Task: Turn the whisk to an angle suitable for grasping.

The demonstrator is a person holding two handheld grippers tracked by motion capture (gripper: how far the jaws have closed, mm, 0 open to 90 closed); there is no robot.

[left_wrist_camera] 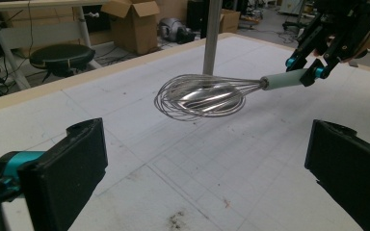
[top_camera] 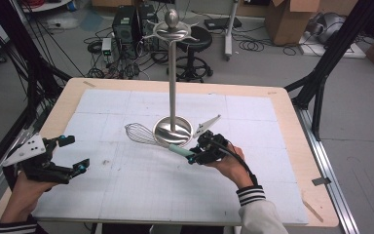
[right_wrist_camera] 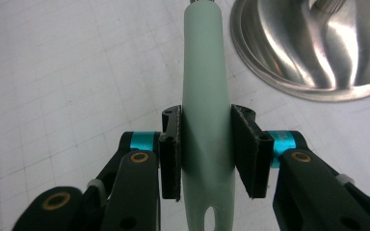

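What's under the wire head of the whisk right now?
In the left gripper view the whisk hangs off the white table mat, held by the right gripper. Behind its wires sits the stand's shiny round base, partly covered by them.

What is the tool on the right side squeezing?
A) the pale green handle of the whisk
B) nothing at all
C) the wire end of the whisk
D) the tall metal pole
A: in the right gripper view the right tool has both black pads pressed on the pale green handle of the whisk, whose wire end hangs free in front of the stand.
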